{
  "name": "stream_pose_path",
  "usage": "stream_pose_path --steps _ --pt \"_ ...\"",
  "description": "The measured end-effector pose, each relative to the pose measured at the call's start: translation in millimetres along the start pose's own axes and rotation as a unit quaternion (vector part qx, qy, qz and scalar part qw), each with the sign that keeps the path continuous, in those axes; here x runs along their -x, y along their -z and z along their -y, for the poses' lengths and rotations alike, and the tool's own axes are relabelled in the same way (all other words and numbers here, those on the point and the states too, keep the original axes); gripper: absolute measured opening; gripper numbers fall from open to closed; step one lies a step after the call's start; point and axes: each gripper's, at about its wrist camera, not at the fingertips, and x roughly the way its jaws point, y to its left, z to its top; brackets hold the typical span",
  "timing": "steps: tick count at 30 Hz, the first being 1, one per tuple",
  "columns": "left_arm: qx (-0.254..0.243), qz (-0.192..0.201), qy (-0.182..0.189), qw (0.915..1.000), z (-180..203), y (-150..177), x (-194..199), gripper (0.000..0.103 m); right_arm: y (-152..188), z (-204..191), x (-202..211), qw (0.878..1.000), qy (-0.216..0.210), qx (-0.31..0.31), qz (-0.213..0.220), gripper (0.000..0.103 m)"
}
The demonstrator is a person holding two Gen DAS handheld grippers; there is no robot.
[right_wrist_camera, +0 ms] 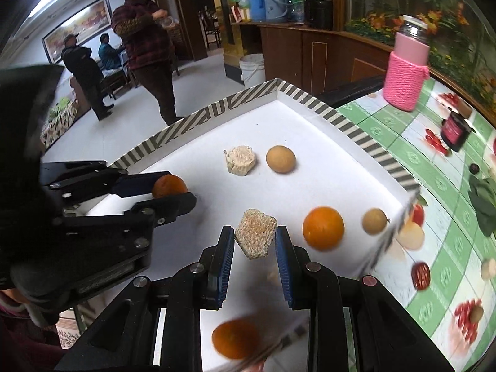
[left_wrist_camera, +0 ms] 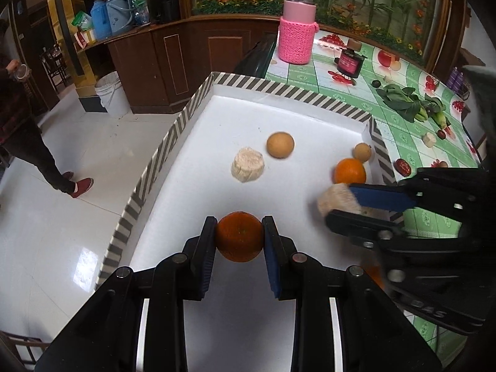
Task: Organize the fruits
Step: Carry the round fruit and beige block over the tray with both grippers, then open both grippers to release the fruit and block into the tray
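The left claw is gripping a dark orange while, to its right, the right claw is clamping a beige chunk above the white tray.

We see bare white floor in the middle of the tray, so a gripper fits there. At the back sit a pale chunk and a brown ball. An orange and a small ball crowd the right wall.
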Motion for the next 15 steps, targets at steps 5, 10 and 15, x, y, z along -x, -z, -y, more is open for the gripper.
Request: stream_pose_path --steps 5,10,15 --pt "-0.012 -0.006 -0.005 0.9999 1 -8 -7 0.027 -2 4 -12 1.0 0.002 -0.005 -0.014 0.027" --pt "-0.006 -0.026 -0.004 0.9996 0 -13 -22 0.027 0 9 -20 1.0 0.009 -0.009 -0.025 0.028" --pt "-0.003 -0.037 -0.011 0.9992 2 -13 -31 0.027 0 12 -22 1.0 0.008 -0.009 -0.024 0.029"
